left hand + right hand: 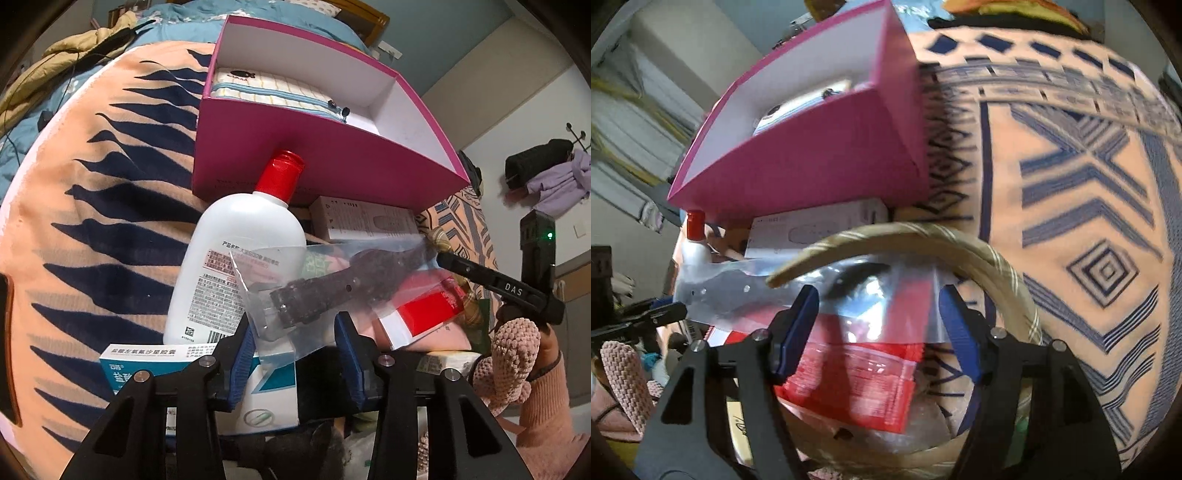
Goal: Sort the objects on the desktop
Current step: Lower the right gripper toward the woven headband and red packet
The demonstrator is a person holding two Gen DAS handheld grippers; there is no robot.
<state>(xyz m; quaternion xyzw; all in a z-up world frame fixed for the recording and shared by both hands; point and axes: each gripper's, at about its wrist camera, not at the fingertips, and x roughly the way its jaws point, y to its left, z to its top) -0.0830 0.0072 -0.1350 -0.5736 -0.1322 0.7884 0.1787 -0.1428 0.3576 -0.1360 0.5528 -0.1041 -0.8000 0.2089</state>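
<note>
2 hand-held grippers are in use. My left hand-held gripper is spread, its blue pads either side of a clear plastic bag holding a black cylindrical torch, not pressing it. My right hand-held gripper is likewise spread over a red-and-white sachet in clear wrap. A white plastic bottle with red cap lies just before the open magenta cardboard box, which contains a striped zip pouch. All rest on an orange-and-navy patterned blanket.

pouch in box; bottle before box
</note>
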